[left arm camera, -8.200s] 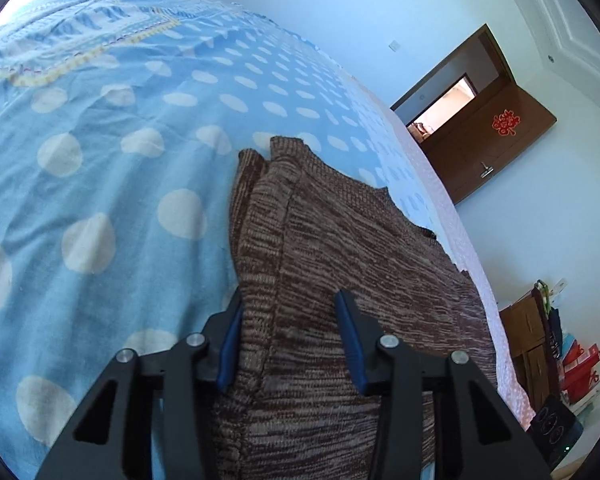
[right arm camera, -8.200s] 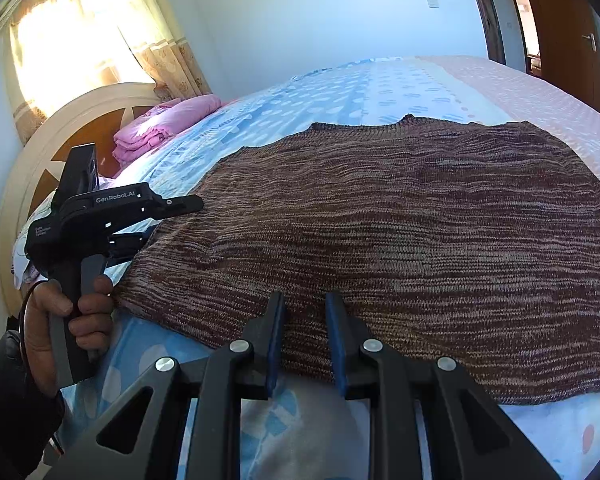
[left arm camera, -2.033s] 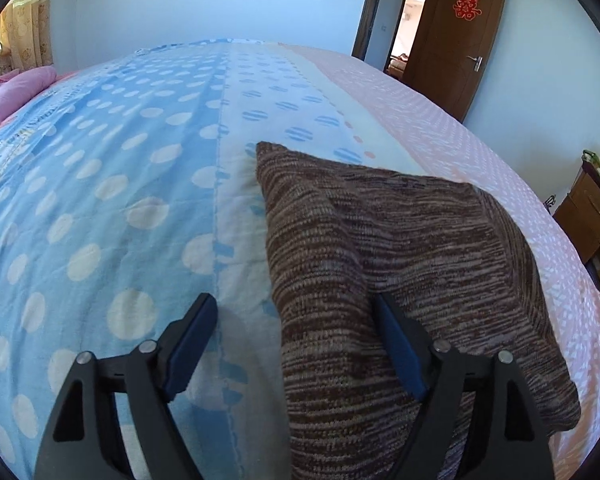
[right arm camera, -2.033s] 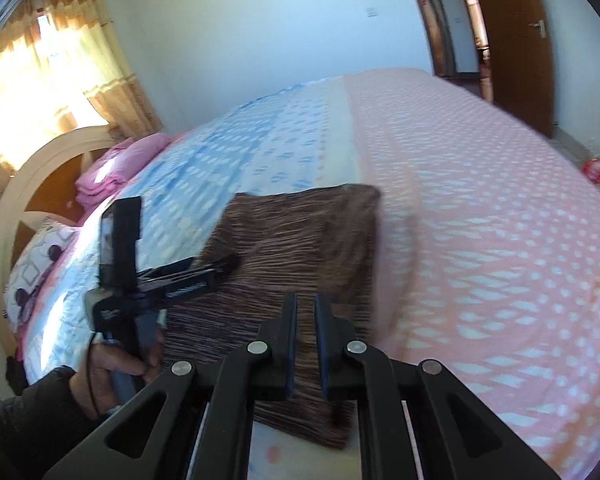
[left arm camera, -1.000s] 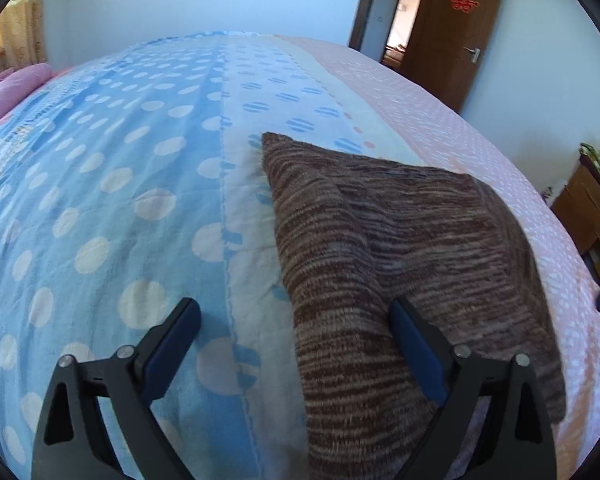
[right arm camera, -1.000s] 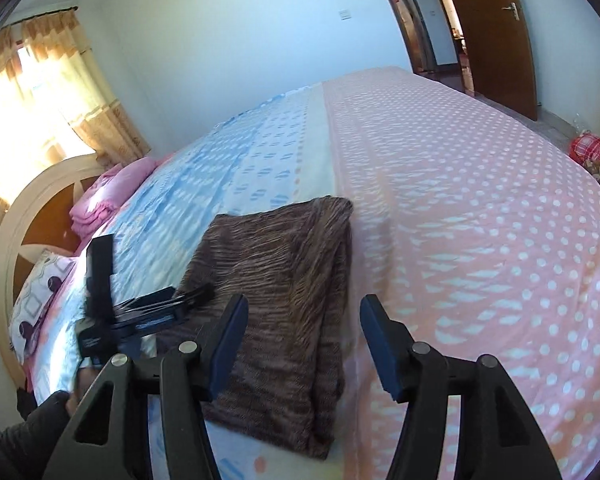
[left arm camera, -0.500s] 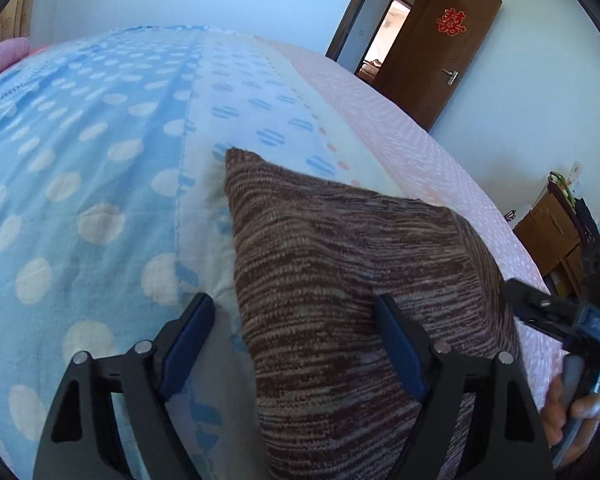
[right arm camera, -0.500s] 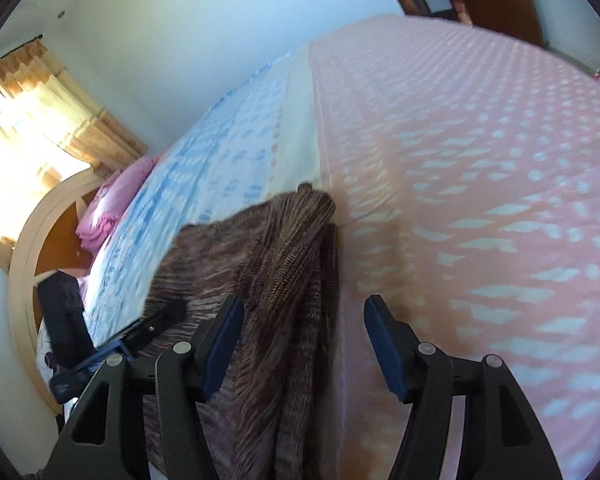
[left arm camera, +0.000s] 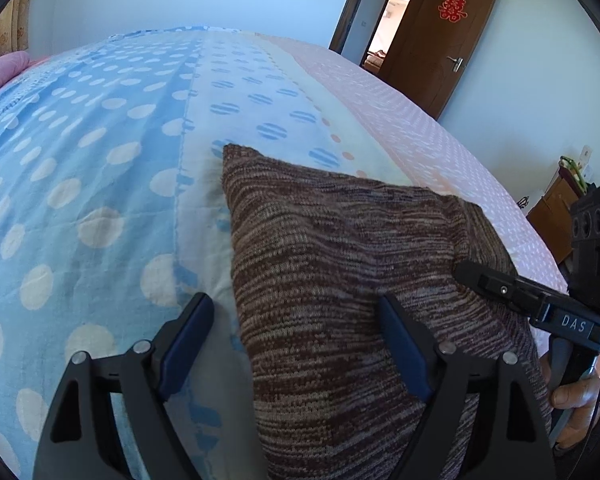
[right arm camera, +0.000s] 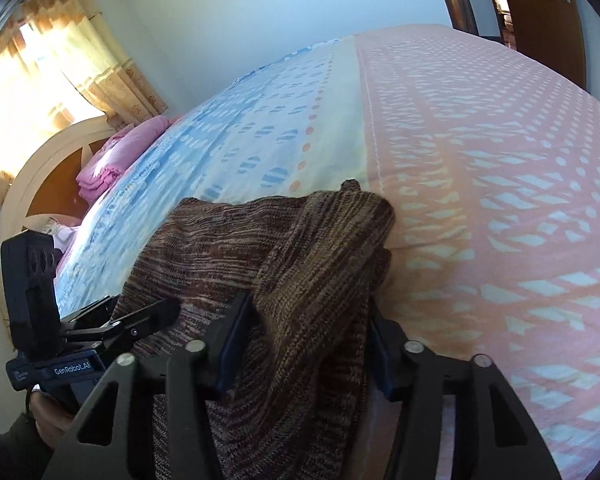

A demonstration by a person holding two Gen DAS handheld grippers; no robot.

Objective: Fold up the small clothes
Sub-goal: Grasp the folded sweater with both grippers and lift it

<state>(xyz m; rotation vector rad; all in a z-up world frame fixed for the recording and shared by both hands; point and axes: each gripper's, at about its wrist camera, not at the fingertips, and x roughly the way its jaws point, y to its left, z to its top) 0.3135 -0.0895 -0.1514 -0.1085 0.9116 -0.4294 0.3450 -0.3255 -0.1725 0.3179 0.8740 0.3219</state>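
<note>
a: where is the sweater (left arm camera: 340,264) found?
b: folded on the bed (left arm camera: 100,160); its edge is straddled by the left gripper (left arm camera: 296,340), jaws spread.
a: and the right gripper (right arm camera: 300,336)?
b: jaws have just been closing, a raised fold bunched between them toward twelve o'clock.

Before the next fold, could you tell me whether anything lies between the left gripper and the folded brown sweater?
Nothing visible does. The left gripper stands open right over the near left edge of the sweater on the bedspread.
</note>
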